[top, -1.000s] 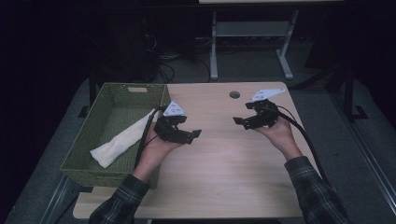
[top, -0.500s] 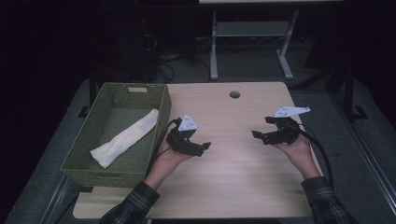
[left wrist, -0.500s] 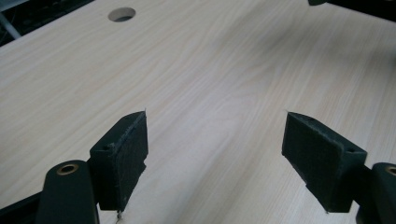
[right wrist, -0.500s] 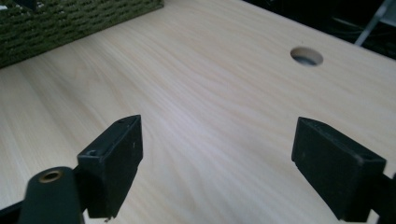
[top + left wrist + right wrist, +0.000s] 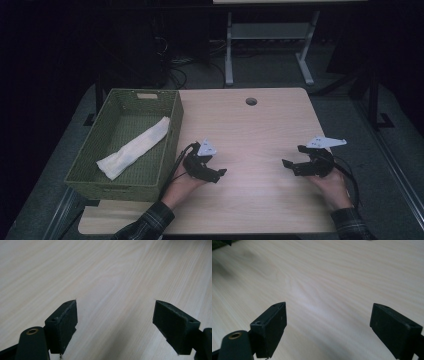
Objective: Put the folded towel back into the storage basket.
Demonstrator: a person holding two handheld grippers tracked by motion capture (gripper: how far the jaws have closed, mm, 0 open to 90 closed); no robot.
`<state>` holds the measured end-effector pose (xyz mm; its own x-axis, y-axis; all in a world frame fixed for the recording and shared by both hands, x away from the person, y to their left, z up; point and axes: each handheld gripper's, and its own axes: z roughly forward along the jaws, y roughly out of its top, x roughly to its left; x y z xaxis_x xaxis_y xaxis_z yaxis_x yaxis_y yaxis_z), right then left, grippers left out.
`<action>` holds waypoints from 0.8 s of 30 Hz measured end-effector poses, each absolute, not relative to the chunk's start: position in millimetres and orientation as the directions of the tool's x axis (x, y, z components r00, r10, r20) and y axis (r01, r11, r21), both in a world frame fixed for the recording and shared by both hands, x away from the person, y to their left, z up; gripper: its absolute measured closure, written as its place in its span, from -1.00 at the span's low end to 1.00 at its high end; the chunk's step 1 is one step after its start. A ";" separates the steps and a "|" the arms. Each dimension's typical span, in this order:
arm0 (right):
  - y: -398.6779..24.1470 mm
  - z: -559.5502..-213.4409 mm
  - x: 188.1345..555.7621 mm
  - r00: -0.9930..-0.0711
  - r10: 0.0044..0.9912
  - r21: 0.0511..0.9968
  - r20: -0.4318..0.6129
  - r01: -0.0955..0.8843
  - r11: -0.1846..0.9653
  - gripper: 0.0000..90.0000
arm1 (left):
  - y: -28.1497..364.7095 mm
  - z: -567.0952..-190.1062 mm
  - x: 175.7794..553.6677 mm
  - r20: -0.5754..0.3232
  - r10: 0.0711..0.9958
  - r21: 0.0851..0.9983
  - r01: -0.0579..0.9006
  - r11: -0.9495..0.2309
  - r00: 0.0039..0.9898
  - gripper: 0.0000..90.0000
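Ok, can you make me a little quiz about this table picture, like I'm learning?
1. What lies inside the green basket?
2. True or false: the left claw is holding something.
3. Where does the basket sit: A) at the table's left edge, B) on its middle, C) at its right edge?

Key:
1. A white cloth.
2. False. Its jaws stand open with nothing between them; those of the right claw too.
3. A, by the left edge of the wooden table.
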<state>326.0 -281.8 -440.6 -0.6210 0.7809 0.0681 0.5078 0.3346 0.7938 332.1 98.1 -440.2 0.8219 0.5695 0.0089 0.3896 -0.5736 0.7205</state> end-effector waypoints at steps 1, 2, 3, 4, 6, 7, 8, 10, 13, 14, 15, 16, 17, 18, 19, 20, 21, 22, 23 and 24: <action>-283.7 -443.2 323.0 -0.616 0.785 0.789 0.065 0.513 0.338 -0.69 | 98.7 -443.1 332.1 0.005 0.569 0.717 0.393 -0.575 0.822 -0.57; -285.5 -445.7 320.3 -0.614 0.786 0.784 0.067 0.520 0.339 -0.69 | 99.1 -445.8 332.1 -0.002 0.569 0.713 0.400 -0.576 0.822 -0.58; -287.4 -448.4 317.6 -0.611 0.788 0.781 0.068 0.525 0.339 -0.69 | 99.4 -448.4 332.2 -0.003 0.567 0.709 0.401 -0.580 0.824 -0.58; -289.3 -451.1 314.9 -0.606 0.792 0.777 0.070 0.531 0.338 -0.70 | 99.6 -451.0 332.1 -0.007 0.563 0.703 0.405 -0.584 0.826 -0.58; -291.8 -456.6 309.5 -0.600 0.796 0.767 0.077 0.545 0.337 -0.71 | 99.8 -455.1 330.8 -0.007 0.560 0.689 0.410 -0.598 0.828 -0.58; -292.4 -458.6 307.2 -0.599 0.798 0.764 0.073 0.548 0.341 -0.71 | 100.1 -457.5 329.6 -0.010 0.559 0.683 0.414 -0.602 0.829 -0.59; -293.2 -461.6 303.7 -0.593 0.803 0.756 0.069 0.556 0.345 -0.71 | 100.5 -458.4 329.5 -0.008 0.556 0.678 0.413 -0.608 0.831 -0.59; -294.7 -465.5 298.2 -0.582 0.811 0.747 0.059 0.565 0.351 -0.71 | 101.6 -460.3 327.7 -0.007 0.556 0.675 0.415 -0.610 0.831 -0.60; -298.1 -470.5 291.3 -0.570 0.819 0.740 0.069 0.580 0.341 -0.71 | 101.9 -465.1 324.2 0.000 0.551 0.668 0.410 -0.621 0.834 -0.61; -298.9 -471.8 289.3 -0.567 0.821 0.736 0.065 0.583 0.345 -0.72 | 101.7 -466.6 323.5 0.005 0.549 0.668 0.405 -0.624 0.836 -0.61; -299.1 -472.8 288.1 -0.564 0.823 0.732 0.058 0.585 0.350 -0.73 | 101.4 -468.5 322.5 0.016 0.542 0.661 0.398 -0.636 0.840 -0.61; -299.2 -474.5 286.0 -0.560 0.827 0.725 0.049 0.589 0.356 -0.75 | 101.3 -470.2 321.1 0.017 0.541 0.666 0.394 -0.633 0.841 -0.61; -298.8 -476.1 284.7 -0.558 0.829 0.720 0.048 0.594 0.359 -0.77 | 101.4 -471.0 320.2 0.014 0.541 0.674 0.392 -0.626 0.841 -0.61; -298.6 -477.7 283.6 -0.557 0.829 0.710 0.047 0.602 0.364 -0.79 | 101.7 -471.6 319.8 0.012 0.538 0.678 0.389 -0.624 0.843 -0.61; -298.2 -480.0 283.2 -0.556 0.830 0.703 0.043 0.607 0.370 -0.83 | 102.3 -472.1 319.3 0.013 0.539 0.682 0.387 -0.620 0.842 -0.61; -297.6 -480.7 282.3 -0.553 0.833 0.698 0.031 0.608 0.378 -0.84 | 103.1 -472.9 319.4 0.010 0.538 0.688 0.385 -0.615 0.843 -0.61; -297.3 -480.7 281.8 -0.552 0.834 0.699 0.029 0.607 0.377 -0.84 | 105.0 -474.9 319.4 0.003 0.538 0.699 0.383 -0.604 0.843 -0.63; -297.3 -480.9 280.7 -0.551 0.834 0.699 0.028 0.608 0.378 -0.86 | 106.3 -476.8 319.0 0.002 0.539 0.712 0.377 -0.592 0.842 -0.67; -297.1 -481.3 280.3 -0.552 0.833 0.700 0.029 0.606 0.377 -0.88 | 107.9 -477.6 319.0 0.002 0.536 0.718 0.372 -0.588 0.844 -0.68; -297.3 -482.1 279.8 -0.555 0.832 0.704 0.028 0.602 0.378 -0.88 | 108.2 -477.7 318.9 0.001 0.535 0.719 0.371 -0.588 0.845 -0.68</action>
<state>279.8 -297.3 -482.1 -0.5547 0.8316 0.0275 0.6018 0.3781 0.7035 318.9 108.2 -477.7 0.8451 0.5345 0.0008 0.3710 -0.5877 0.7190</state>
